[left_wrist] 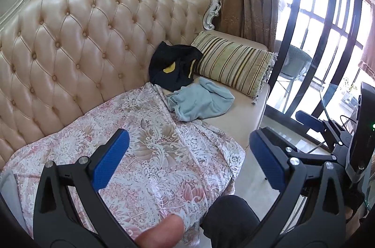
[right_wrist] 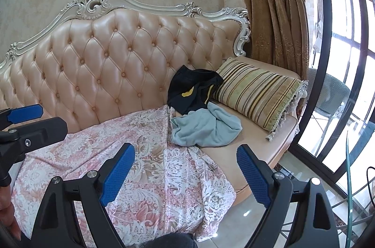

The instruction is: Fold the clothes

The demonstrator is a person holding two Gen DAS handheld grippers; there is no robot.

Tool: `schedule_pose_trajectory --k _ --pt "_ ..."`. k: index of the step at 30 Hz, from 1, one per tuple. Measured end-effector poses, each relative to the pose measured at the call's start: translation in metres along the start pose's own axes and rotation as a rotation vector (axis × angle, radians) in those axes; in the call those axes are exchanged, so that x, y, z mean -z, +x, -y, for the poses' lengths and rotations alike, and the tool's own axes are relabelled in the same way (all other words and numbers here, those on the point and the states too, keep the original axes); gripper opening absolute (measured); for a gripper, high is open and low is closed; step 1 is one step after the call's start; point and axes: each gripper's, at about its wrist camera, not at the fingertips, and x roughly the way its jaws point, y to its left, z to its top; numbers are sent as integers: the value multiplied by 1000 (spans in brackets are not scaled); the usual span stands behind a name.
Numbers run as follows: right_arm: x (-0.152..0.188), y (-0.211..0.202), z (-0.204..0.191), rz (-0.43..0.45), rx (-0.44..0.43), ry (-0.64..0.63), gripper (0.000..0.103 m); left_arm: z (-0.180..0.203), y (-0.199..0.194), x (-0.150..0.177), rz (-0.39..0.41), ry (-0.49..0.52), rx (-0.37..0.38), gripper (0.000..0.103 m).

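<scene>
Unfolded: 2 garments, blue top (right_wrist: pixel 206 128) and black top (right_wrist: pixel 194 91), crumpled on sofa (right_wrist: pixel 112 56). Left gripper (left_wrist: pixel 189 161), right gripper (right_wrist: pixel 185 173): wide open, empty.

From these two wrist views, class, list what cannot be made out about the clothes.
- Dark garment: crumpled in both views, type unclear.
- Light blue garment: bunched in both views, shape hidden by its own folds.
- Floral cloth: near edge hidden behind the left gripper in the left view, cut off at left.
</scene>
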Motion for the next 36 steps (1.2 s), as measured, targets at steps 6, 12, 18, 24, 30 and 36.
schedule_pose_trajectory --k 6,12,18,24,30,36 --pt "2 1 -1 -1 -3 -2 90 -1 -1 -1 -1 -6 1 103" --pt "2 1 -3 -3 -8 -5 90 -3 -1 1 -1 -11 3 103" --pt "3 2 -4 -4 -11 -6 90 -4 -2 4 -2 -16 4 103" --pt "3 3 -3 -6 -11 -4 90 -5 -3 3 -8 -16 3 103" --pt "3 3 -5 -6 -14 -6 90 -5 -3 1 -10 -15 1 103" --pt "4 4 -4 -7 -15 -3 90 -5 -1 1 -17 -16 0 103"
